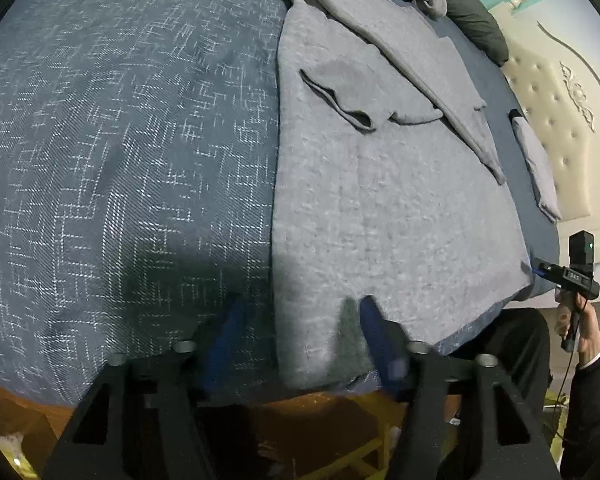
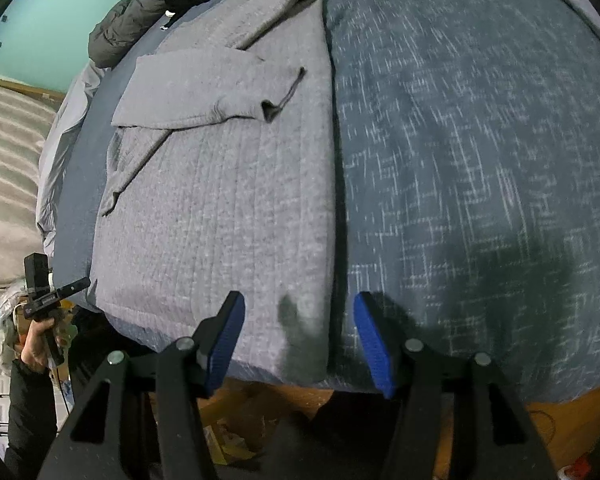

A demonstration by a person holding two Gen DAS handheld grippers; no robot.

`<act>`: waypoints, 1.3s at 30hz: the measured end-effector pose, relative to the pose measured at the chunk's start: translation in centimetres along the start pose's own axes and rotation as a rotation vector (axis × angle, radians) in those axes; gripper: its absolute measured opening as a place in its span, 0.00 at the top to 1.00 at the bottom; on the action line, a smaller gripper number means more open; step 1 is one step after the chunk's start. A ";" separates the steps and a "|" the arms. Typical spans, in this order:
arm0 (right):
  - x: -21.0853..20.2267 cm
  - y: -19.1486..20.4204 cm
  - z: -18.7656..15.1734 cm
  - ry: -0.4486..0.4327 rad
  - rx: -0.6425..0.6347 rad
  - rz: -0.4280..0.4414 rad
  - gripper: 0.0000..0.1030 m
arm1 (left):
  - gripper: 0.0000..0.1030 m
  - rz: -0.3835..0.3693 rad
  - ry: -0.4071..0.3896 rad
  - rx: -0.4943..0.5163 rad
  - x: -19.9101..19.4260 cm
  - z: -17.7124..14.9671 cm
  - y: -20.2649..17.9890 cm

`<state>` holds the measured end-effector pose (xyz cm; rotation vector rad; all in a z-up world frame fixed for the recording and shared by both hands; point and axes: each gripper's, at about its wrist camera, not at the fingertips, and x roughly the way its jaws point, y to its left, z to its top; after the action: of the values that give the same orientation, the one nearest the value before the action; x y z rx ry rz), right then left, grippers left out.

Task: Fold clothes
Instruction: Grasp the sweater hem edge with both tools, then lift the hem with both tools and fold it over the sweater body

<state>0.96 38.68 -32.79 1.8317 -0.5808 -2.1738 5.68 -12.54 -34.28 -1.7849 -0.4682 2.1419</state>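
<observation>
Blue-padded fingers of the left claw (image 1: 300, 340) sit closest, spread wide and holding nothing, poised over the near hem of a grey sweater (image 1: 380, 208) at the foot edge of the bed (image 1: 120, 140). From the other side the right claw (image 2: 300, 340) is likewise spread and empty, straddling the garment's long side edge where it meets the patterned blue bedspread. The sweater lies lengthwise on the bed with both sleeves (image 1: 340, 92) already laid across the chest and its sides brought in to a narrow strip, so the folding looks partly done; what seems left is doubling the strip from hem toward collar, though I judge that only from its present shape. Around it, a dark padded jacket (image 1: 476, 28) and other heaped clothes lie near the head end, a small folded grey piece (image 1: 538, 172) rests beside the tufted headboard (image 1: 560, 112), and clutter sits on the floor below. Nothing lies on the sweater itself to block a fold.
</observation>
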 end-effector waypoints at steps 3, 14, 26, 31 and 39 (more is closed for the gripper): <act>0.5 -0.2 -0.3 0.009 0.012 0.007 0.44 | 0.71 -0.012 0.000 0.004 0.2 -0.4 -0.1; 0.4 1.7 -0.5 -0.020 -0.055 0.002 0.92 | 0.97 -0.037 -0.061 0.091 -2.5 -0.6 -2.7; -7.3 6.0 -2.1 -0.153 -0.231 0.052 0.96 | 0.97 -0.058 -0.152 0.189 -9.7 -3.8 -4.2; -8.6 6.9 -3.5 -0.161 -0.274 0.074 0.96 | 0.97 -0.061 -0.153 0.203 -11.3 -5.8 -3.4; -10.1 7.8 -5.7 -0.159 -0.325 0.111 0.96 | 0.97 -0.076 -0.182 0.240 -14.1 -7.5 -4.4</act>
<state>7.91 35.18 -21.13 1.4370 -0.3253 -2.1997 15.64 -14.44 -21.15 -1.4299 -0.3007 2.2122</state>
